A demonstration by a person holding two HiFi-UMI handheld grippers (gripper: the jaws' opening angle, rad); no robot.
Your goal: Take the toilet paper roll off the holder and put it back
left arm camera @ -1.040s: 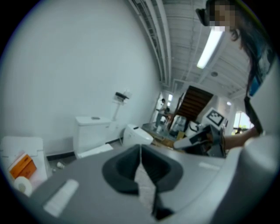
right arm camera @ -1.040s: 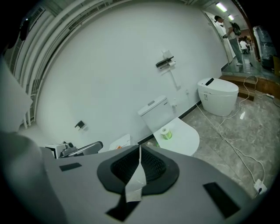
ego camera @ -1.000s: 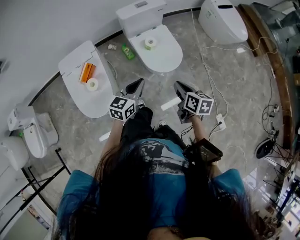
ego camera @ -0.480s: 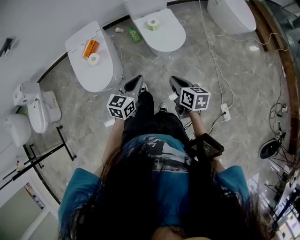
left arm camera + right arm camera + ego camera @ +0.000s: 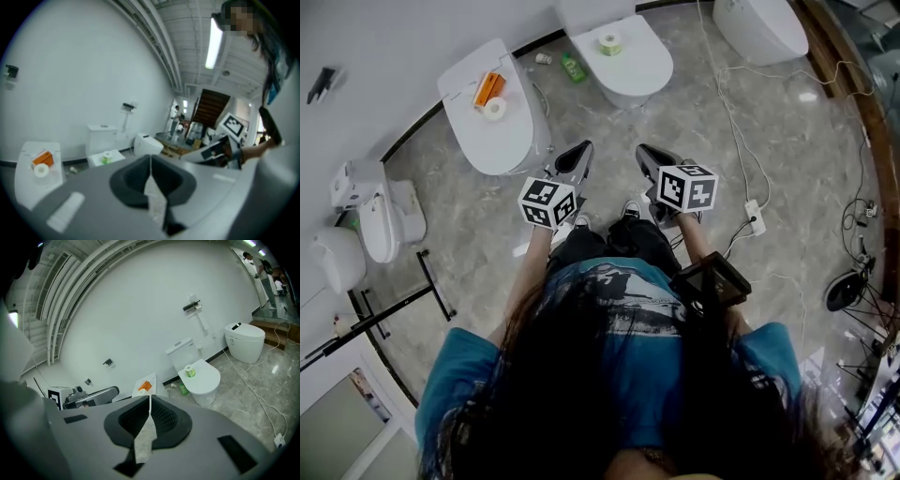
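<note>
A white toilet paper roll (image 5: 495,109) lies on the closed lid of the left toilet (image 5: 502,141), beside an orange box (image 5: 488,89). A second roll (image 5: 608,42) stands on the middle toilet's lid (image 5: 637,70). A small dark holder (image 5: 323,82) sits on the white wall, far to the left. My left gripper (image 5: 581,150) and right gripper (image 5: 644,153) are held side by side above the floor, short of both toilets. Both are shut with nothing between the jaws. In the right gripper view the second roll (image 5: 189,371) and a wall holder (image 5: 108,362) show ahead.
A green bottle (image 5: 573,66) lies on the floor between the two toilets. A third toilet (image 5: 759,23) stands at the far right. White cables and a power strip (image 5: 757,217) run along the floor on the right. A black frame (image 5: 394,305) and a small white fixture (image 5: 375,220) stand at the left.
The person has stepped forward, and both grippers have moved closer to the toilets. Their jaws have stayed shut and empty throughout.
</note>
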